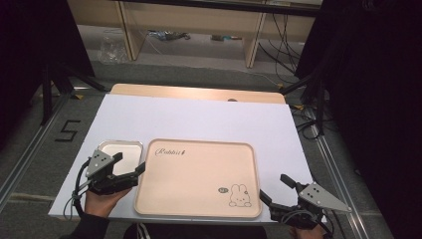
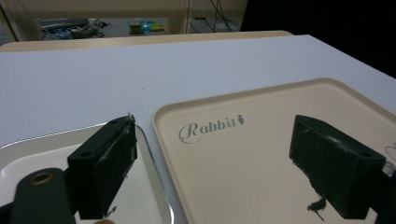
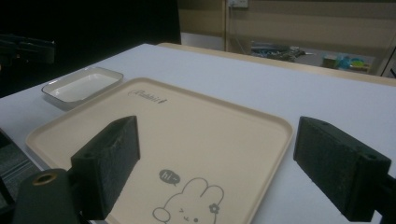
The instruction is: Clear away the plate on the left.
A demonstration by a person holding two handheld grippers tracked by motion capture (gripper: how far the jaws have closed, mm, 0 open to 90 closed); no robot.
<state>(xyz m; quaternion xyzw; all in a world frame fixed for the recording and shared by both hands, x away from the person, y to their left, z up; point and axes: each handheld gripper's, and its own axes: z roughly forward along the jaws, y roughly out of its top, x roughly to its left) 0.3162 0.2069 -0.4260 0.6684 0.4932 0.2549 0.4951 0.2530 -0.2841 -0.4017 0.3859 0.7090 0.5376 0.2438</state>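
- A white-topped counter [image 1: 199, 117] carries a large beige tray [image 1: 199, 177] near the front edge, and a small white dish [image 1: 121, 152] with a shiny metal rim just beside the tray's left side, with a narrow gap between them.
- The tray is flat and rounded at the corners, with a low raised lip all round. It has the word "Rabbit" printed near its far left corner and a cartoon rabbit near its front right corner. Nothing lies on it.
- The left gripper [image 1: 130, 164] hovers over the gap, one jaw above the dish and the other above the tray's left lip. Its jaws are spread wide and hold nothing.
- The right gripper [image 1: 276, 188] sits off the tray's front right corner, near the counter's edge. Its jaws are also spread wide and hold nothing.
- Handling, as a judgement: the tray looks like thin moulded plastic, so light, fairly stiff, yet likely to flex if lifted from one side alone. Its smooth surface may slip between the jaws.
- The best hold is the raised lip, pinched from above and below on opposite sides, one gripper each, to keep it level.
- The dish looks like enamelled metal: rigid, light and slick. Its upright rim is the place to pinch.
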